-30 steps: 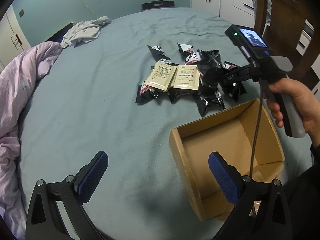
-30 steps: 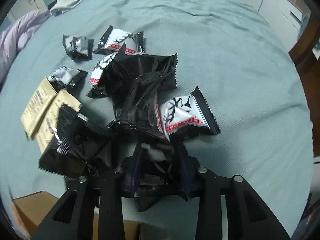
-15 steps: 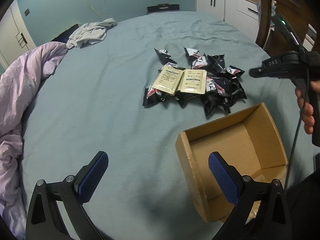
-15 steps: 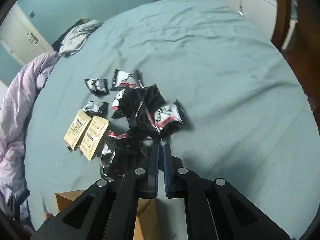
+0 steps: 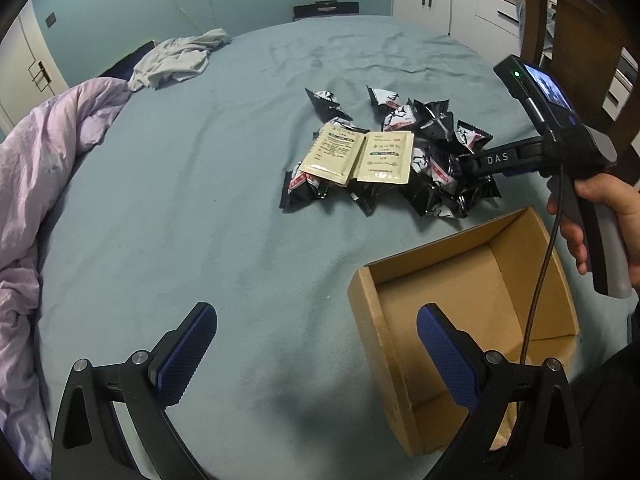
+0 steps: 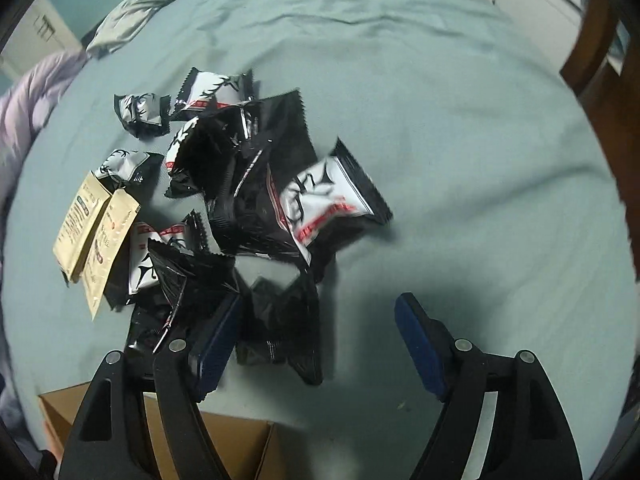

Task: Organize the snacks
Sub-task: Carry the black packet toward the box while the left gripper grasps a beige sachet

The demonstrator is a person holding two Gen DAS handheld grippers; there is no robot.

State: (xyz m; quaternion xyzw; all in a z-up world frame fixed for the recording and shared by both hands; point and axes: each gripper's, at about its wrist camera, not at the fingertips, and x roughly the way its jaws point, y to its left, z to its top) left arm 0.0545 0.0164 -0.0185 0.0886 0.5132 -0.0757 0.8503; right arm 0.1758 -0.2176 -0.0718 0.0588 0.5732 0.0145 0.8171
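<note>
Between open right tongs (image 6: 316,340): black packet (image 6: 288,320).

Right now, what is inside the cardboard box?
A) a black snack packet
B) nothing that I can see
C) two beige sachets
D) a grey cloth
B: in the left wrist view the cardboard box shows only its bare floor, while the beige sachets and black snack packets lie on the bedsheet.

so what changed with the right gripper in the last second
The right gripper, shut half a second ago, has just opened its jaws and come back down low over the black snack packets, pads not pressing any. The left gripper stayed open, the cardboard box still empty.
</note>
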